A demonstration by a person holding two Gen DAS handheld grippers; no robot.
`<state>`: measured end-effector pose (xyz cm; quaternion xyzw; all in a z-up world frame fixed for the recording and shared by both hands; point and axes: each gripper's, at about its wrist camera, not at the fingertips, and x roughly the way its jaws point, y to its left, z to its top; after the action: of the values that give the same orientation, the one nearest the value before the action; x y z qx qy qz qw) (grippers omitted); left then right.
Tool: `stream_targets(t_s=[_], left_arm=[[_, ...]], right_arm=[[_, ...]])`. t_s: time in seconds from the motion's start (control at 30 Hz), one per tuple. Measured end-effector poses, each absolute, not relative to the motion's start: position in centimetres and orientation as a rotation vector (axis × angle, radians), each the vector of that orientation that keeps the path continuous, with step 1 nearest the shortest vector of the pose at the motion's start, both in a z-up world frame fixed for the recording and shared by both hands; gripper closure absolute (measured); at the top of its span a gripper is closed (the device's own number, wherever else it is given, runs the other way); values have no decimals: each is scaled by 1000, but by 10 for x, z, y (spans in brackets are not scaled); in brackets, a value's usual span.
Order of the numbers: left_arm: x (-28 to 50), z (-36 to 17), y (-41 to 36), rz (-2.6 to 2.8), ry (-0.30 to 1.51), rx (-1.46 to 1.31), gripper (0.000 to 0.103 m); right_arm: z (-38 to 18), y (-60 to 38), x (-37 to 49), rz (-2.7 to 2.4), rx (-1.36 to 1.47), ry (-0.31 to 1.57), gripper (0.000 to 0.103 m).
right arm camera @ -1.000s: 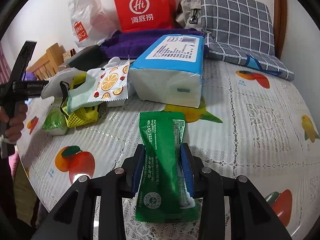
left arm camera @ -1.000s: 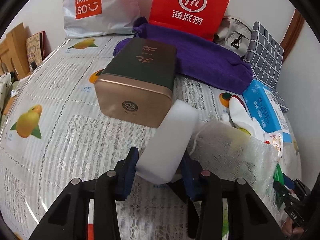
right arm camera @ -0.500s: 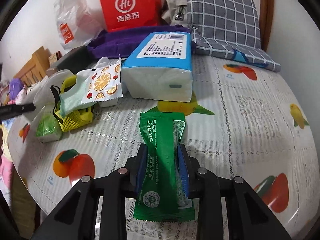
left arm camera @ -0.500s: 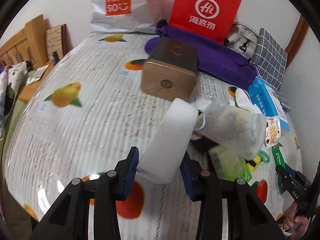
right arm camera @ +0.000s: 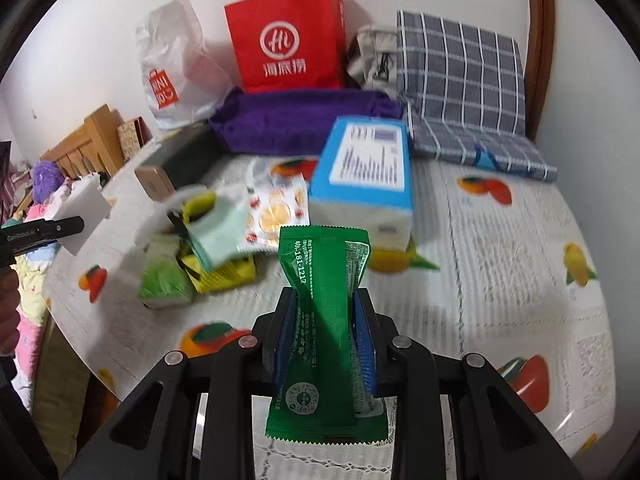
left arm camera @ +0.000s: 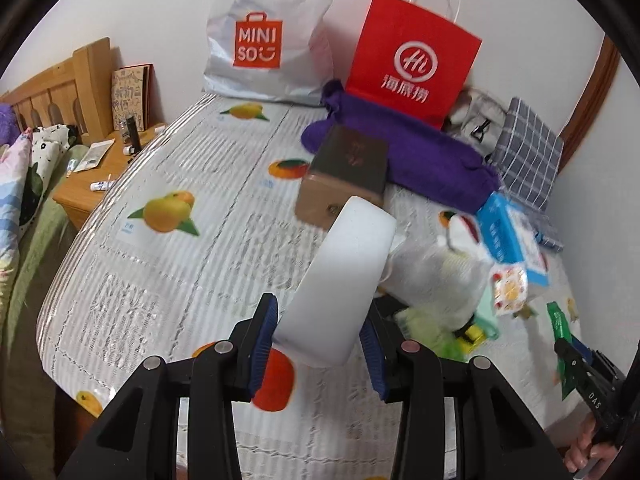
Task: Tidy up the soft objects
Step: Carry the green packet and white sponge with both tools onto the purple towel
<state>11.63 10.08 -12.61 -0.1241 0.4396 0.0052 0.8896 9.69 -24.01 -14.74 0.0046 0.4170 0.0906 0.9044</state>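
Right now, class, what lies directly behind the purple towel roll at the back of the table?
Behind the purple towel roll stands the red paper bag, against the wall. The roll covers the bag's base.

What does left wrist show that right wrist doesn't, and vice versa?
Left wrist only: the wooden nightstand with small items beside the table, and the left gripper clamping the white foam block up close.

Right wrist only: the right gripper pinching the green packet at its waist, and the purple plush toy.

Both: red paper bag, Miniso bag, purple towel, blue tissue pack, fruit-print tablecloth.
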Motion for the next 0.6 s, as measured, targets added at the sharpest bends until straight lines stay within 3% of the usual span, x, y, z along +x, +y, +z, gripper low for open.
stream_targets(t_s=[0.6], left_arm=[[162, -66, 82, -20, 819, -232, 64]], right_arm=[[-71, -243, 141, 178, 29, 745, 75]])
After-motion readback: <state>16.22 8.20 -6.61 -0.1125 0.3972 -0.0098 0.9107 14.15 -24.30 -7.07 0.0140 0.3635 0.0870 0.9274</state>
